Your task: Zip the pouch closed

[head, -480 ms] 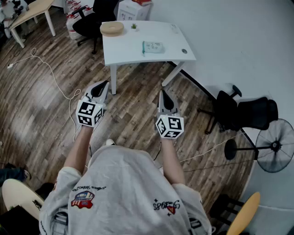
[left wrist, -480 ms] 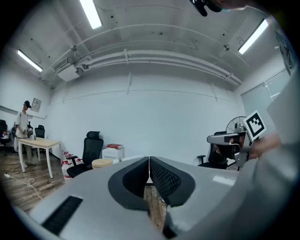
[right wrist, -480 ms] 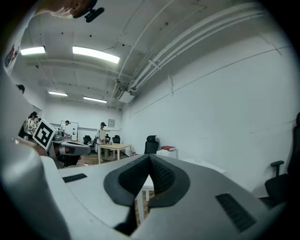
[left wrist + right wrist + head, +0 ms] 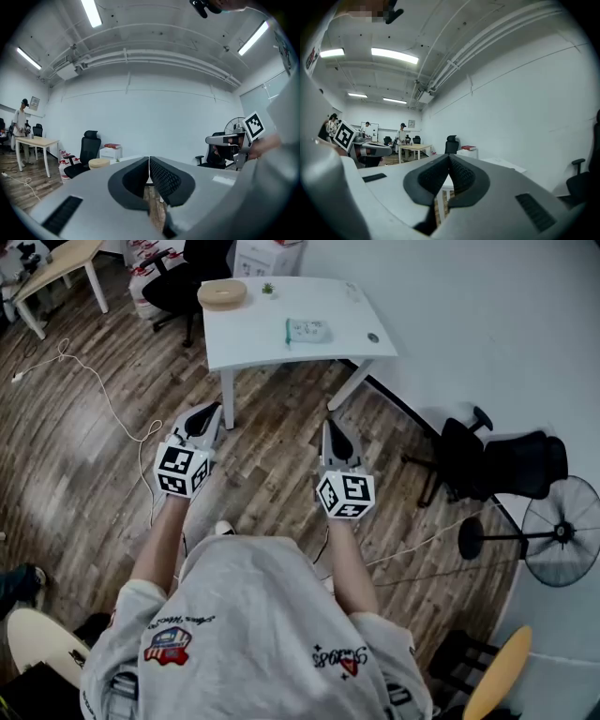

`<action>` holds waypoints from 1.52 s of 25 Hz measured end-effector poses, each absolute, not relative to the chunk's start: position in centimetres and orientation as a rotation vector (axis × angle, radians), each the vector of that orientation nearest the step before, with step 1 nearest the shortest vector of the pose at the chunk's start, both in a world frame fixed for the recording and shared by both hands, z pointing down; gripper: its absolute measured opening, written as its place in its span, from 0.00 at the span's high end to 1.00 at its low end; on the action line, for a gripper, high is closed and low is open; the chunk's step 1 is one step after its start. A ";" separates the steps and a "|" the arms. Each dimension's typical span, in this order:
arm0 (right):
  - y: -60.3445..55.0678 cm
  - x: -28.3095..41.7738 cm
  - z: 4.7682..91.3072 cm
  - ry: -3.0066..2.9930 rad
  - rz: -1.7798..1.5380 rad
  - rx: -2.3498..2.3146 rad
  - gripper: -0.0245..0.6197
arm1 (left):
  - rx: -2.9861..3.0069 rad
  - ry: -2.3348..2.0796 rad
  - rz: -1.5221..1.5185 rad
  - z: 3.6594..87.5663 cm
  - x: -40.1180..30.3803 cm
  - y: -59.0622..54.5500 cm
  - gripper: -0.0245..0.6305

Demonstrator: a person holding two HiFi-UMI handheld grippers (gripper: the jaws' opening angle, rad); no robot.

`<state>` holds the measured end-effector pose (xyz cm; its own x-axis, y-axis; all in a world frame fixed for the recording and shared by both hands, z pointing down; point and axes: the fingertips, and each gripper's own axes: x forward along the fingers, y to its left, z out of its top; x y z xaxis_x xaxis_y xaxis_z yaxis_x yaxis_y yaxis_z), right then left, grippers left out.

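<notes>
Head view, looking steeply down: a person in a grey shirt (image 4: 262, 615) stands on a wood-plank floor (image 4: 84, 446) and holds both tools out level in front of the body. The left gripper (image 4: 212, 409) and the right gripper (image 4: 330, 426) lie side by side and well apart, both above the floor and short of the white table (image 4: 253, 338). In the left gripper view the two dark ribbed pads are pressed together at their tips with nothing between them. The right gripper view shows the same: jaws clenched tip to tip and empty. The pouch (image 4: 307, 331), a pale blue-green rectangle, lies flat on the tabletop toward its near edge, well ahead of both grippers and touched by neither. It is too small here to tell whether its zip is open or closed. Also on the table are a round tan disc (image 4: 223, 293) at the far left corner, a small green plant (image 4: 268, 288) just beside it, and a small dark round object (image 4: 373, 337) near the right edge. A white cable (image 4: 94, 381) trails across the floor at left. A black office chair (image 4: 511, 465) and a standing fan (image 4: 561, 535) stand by the wall at right.
</notes>
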<state>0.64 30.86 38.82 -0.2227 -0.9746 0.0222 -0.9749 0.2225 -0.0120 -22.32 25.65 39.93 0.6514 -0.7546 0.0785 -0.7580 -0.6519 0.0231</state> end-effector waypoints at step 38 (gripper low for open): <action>25.6 -7.4 42.4 -2.425 0.040 1.986 0.35 | 2.767 -1.204 0.116 43.6 -27.3 22.6 0.37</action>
